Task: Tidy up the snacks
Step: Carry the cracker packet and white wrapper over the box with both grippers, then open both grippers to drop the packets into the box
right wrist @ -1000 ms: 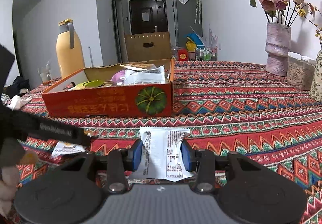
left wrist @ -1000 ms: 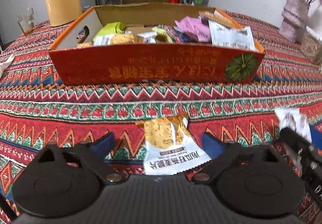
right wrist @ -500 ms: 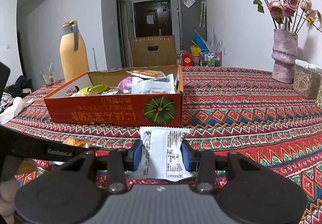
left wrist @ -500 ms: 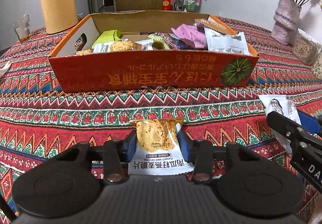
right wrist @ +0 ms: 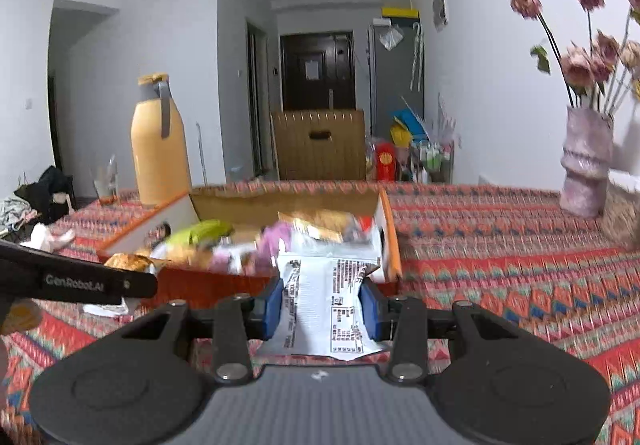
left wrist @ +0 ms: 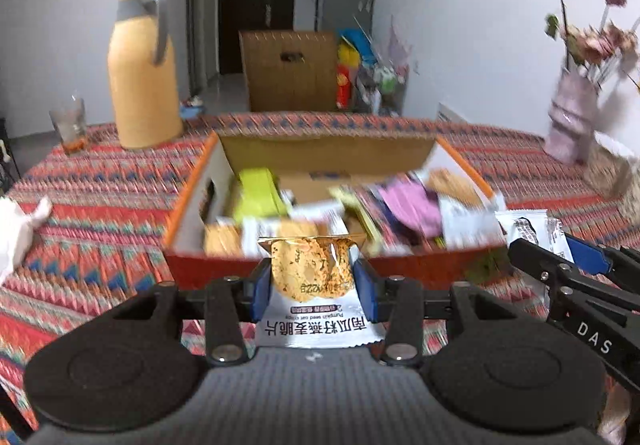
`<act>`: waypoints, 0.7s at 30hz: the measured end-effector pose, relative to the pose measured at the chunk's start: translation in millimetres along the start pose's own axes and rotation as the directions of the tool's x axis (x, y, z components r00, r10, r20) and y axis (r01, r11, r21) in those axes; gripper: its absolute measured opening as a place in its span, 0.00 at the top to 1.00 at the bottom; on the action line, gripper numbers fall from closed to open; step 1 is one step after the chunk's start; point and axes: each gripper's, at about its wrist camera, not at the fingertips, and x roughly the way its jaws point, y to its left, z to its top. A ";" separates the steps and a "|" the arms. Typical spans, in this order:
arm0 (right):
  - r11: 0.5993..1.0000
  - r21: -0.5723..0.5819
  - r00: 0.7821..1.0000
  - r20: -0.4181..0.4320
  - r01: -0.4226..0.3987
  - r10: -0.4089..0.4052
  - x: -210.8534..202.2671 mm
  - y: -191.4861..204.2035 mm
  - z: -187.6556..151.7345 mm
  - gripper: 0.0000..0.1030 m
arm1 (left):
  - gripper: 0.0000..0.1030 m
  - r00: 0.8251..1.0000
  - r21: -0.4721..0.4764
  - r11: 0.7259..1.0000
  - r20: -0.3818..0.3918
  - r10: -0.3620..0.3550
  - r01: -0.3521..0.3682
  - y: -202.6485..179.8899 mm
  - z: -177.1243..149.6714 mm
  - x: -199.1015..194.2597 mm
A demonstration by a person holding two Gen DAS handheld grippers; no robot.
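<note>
The desk [left wrist: 100, 181], under a red zigzag-patterned cloth, carries an open orange cardboard box [left wrist: 188, 201] that serves as the landmark here. Loose snack packets [left wrist: 404, 201] fill the box in a jumble. Behind the box's left corner stands a yellow thermos jug [left wrist: 144, 85], with a drinking glass [left wrist: 70, 121] farther left. Well right of the box is a pink vase [right wrist: 586, 161] of dried roses.

Both claws hang above the desk just in front of the box's near wall, pointing toward it and tilted somewhat downward. The left claw [left wrist: 312, 287] has just been closing, and its blue pads now pinch an oat crisp packet [left wrist: 312, 285], which is lifted off the cloth. The right claw [right wrist: 322, 305], narrowly set, clamps a white packet [right wrist: 326, 305] with black print, also raised.

Only the left wrist view shows the right claw from the side, at the box's right front corner. Only the right wrist view shows clothes heaped far left of the box.
</note>
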 end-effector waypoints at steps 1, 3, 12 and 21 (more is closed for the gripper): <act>1.000 0.002 1.000 0.013 -0.006 0.006 3.3 1.4 5.3 0.62 | 0.57 1.000 -0.002 1.000 0.010 0.007 -0.007 2.5 6.1 1.7; 1.000 0.010 0.999 0.032 -0.016 0.016 11.6 4.0 15.5 0.62 | 0.57 0.999 -0.004 1.000 0.028 0.022 -0.022 6.7 16.9 5.4; 1.000 -0.010 0.997 0.074 -0.017 0.017 67.2 16.4 61.0 0.62 | 0.57 0.997 -0.030 0.998 0.060 0.056 -0.055 24.3 52.2 42.8; 1.000 -0.019 1.000 0.017 0.003 -0.003 115.2 21.5 61.2 0.46 | 0.12 0.996 -0.039 0.997 0.058 0.073 -0.071 40.2 51.6 67.5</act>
